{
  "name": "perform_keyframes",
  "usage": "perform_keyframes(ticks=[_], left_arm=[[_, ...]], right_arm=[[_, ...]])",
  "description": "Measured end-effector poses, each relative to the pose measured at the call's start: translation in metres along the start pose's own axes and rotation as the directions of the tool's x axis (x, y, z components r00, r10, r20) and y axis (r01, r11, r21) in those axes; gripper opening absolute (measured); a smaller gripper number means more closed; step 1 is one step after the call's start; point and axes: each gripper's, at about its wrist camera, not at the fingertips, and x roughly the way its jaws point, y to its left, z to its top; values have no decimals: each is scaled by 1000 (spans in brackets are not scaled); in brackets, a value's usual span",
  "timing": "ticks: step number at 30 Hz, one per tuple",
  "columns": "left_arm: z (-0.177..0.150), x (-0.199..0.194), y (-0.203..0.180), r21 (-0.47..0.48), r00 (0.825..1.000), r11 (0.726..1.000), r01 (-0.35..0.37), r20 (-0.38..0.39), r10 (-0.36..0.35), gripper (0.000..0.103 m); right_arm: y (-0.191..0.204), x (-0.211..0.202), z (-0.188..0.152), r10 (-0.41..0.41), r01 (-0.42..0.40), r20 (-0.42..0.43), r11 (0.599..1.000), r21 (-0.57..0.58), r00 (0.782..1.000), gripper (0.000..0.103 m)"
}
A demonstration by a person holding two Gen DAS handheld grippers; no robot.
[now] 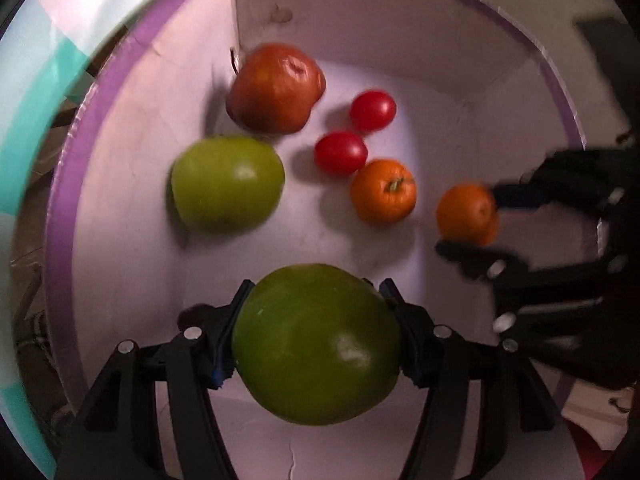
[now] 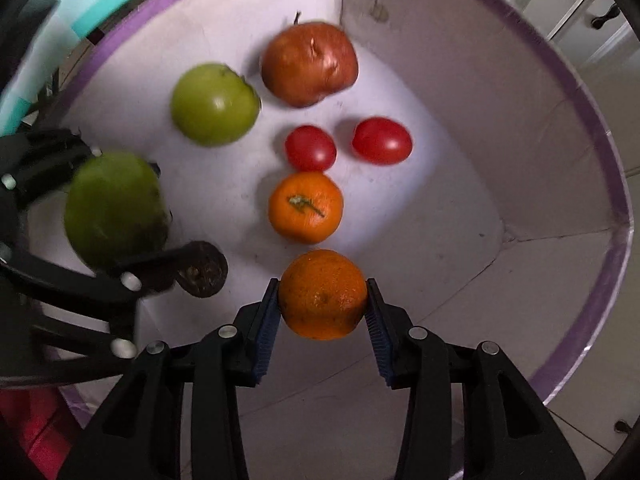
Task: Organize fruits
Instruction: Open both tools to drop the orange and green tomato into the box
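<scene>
A white box with a purple rim (image 1: 64,184) holds a red-brown apple (image 1: 276,88), a green apple (image 1: 228,182), two red tomatoes (image 1: 373,111) (image 1: 341,152) and an orange (image 1: 383,191). My left gripper (image 1: 316,284) points down into the box, shut on a large dark green fruit (image 1: 316,356). At the right, my right gripper (image 1: 468,220) is shut on a second orange (image 1: 466,214). In the right wrist view both blue pads press that orange (image 2: 322,294), just in front of the lying orange (image 2: 306,208). The green fruit (image 2: 114,208) hangs at the left.
The box walls (image 2: 540,140) stand high on all sides. A teal-and-white surface (image 1: 24,152) lies outside the box at the left. Something red (image 2: 36,432) shows beyond the near rim. White cabinet doors with dark handles (image 2: 592,0) are beyond the far right.
</scene>
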Motion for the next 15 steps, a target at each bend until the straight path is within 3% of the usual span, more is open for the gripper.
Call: perform_keyframes(ticks=[2, 4, 6, 8, 10, 12, 13, 14, 15], left_arm=[[4, 3, -2, 20, 998, 998, -55, -14, 55, 63], [4, 10, 1, 8, 997, 999, -50, -51, 50, 63], [2, 9, 5, -3, 997, 999, -47, -53, 47, 63], [2, 5, 9, -22, 999, 999, -24, -42, 23, 63], [-4, -9, 15, -40, 999, 998, 43, 17, -42, 63], [-14, -36, 13, -11, 989, 997, 75, 129, -73, 64], [-22, -59, 8, 32, 972, 994, 100, 209, -105, 67], [-31, -80, 3, 73, 950, 991, 114, 283, -130, 77], [-43, -111, -4, 118, 910, 988, 103, 390, -142, 83]], right_arm=[[1, 8, -3, -7, 7, -22, 1000, -2, 1000, 42], [3, 11, -4, -3, 2, -33, 1000, -4, 999, 42], [1, 9, -5, -14, 14, -30, 1000, 6, 999, 57], [-1, 3, -6, -23, 23, -16, 1000, -1, 1000, 60], [-1, -13, -8, -20, 20, 23, 1000, -4, 1000, 63], [-1, -33, -14, -19, 20, 83, 1000, -9, 996, 76], [-3, -50, -19, -26, 27, 135, 1000, -5, 990, 80], [-5, -64, -24, -32, 34, 187, 999, -5, 982, 83], [-6, -77, -29, -36, 39, 244, 999, -9, 969, 87]])
